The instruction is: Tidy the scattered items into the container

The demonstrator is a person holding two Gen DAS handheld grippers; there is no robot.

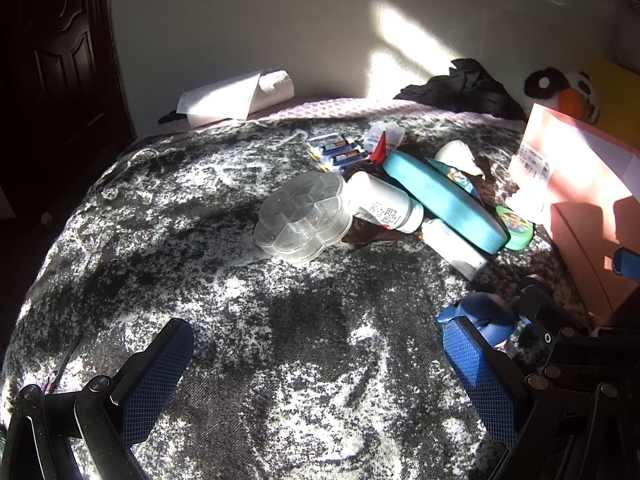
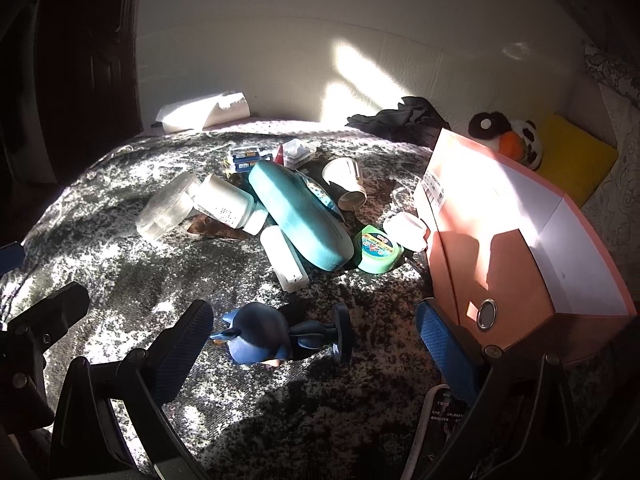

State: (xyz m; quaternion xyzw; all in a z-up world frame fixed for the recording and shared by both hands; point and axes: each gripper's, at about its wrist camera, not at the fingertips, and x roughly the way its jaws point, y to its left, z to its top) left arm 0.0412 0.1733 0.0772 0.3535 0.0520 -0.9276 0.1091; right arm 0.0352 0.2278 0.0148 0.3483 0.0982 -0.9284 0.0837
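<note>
left wrist: low, facing clutter (image 1: 400,200) | right wrist: likewise, nearer box (image 2: 500,264) | shared: pile

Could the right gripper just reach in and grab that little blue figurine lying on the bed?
Probably yes. The blue figurine lies on its side right ahead of the right gripper, whose fingers are spread wide and empty. Only bare bedspread lies between; the pink box stands off to the right.

Hard sunlight streaks the wall (image 1: 400,36) and glares off the pink box (image 2: 472,216); left side dim, edges bowed by fisheye.
</note>
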